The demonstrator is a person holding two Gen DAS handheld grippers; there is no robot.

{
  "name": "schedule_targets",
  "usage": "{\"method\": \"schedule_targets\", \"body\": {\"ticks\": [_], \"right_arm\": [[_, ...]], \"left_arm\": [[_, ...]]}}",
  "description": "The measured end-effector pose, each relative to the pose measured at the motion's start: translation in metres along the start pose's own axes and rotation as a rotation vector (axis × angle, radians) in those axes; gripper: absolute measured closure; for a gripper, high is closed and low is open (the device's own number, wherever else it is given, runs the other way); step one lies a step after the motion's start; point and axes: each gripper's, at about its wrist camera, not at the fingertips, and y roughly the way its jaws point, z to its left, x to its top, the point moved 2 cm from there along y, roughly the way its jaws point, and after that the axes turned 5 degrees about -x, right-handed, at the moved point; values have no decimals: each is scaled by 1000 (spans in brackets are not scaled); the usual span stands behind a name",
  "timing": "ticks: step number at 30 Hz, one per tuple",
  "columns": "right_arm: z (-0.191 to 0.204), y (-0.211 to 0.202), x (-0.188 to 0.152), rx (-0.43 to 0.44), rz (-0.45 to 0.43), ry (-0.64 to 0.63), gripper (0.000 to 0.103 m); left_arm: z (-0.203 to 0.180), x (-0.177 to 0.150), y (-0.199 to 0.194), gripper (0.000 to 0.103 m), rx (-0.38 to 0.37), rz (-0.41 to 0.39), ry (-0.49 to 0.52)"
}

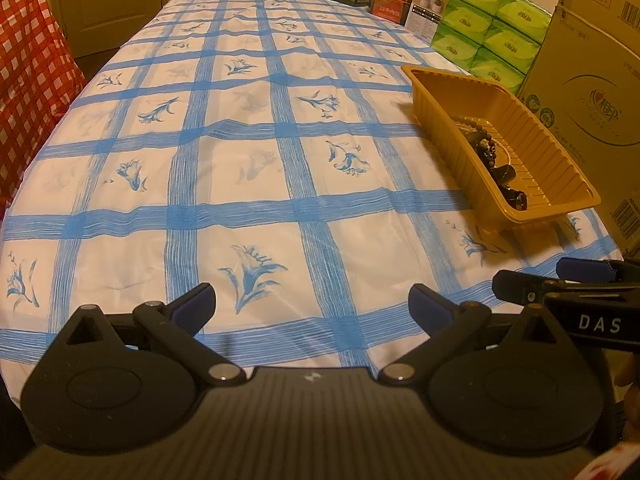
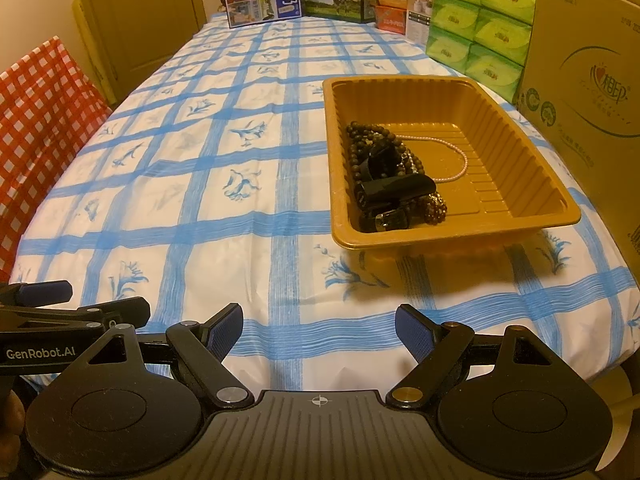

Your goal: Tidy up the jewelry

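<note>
Long table [image 2: 256,184] under a blue-check floral cloth, cartons and green tissue packs [image 2: 476,28] stacked along the far end and right edge, red-check cover [image 2: 36,128] off the left edge.

Left gripper [image 1: 312,306]: fingers [image 1: 196,306] spread wide, nothing between them, hanging over bare cloth at the near edge. Right gripper [image 2: 319,328]: fingers [image 2: 226,332] also wide apart and empty, just beside the left one at the same near edge. Both aim down at the cloth, clear of the load; reads as a parked stance with the work either done or not yet begun.

Outward: gold ribbed plastic tray [image 2: 532,152] sits toward the right edge, well ahead of the right gripper, next to the big cardboard box [image 2: 592,92]. All jewelry is in it, bunched in the near-left corner: dark bead strands [image 2: 362,136], a thin pink pearl chain [image 2: 460,160] trailing across the floor of the tray, and glossy black pieces [image 2: 394,190] on top, probably clips or bangles, hard to tell. Rest of the tray floor is bare. No jewelry loose on the cloth.
</note>
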Motion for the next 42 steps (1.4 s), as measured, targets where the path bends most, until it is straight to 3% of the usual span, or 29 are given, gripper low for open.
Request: {"method": "schedule_targets", "body": {"ticks": [42], "right_arm": [[-2, 0, 3, -3, -2, 0, 20]], "left_arm": [[-2, 4, -1, 1, 0, -5, 4]]}}
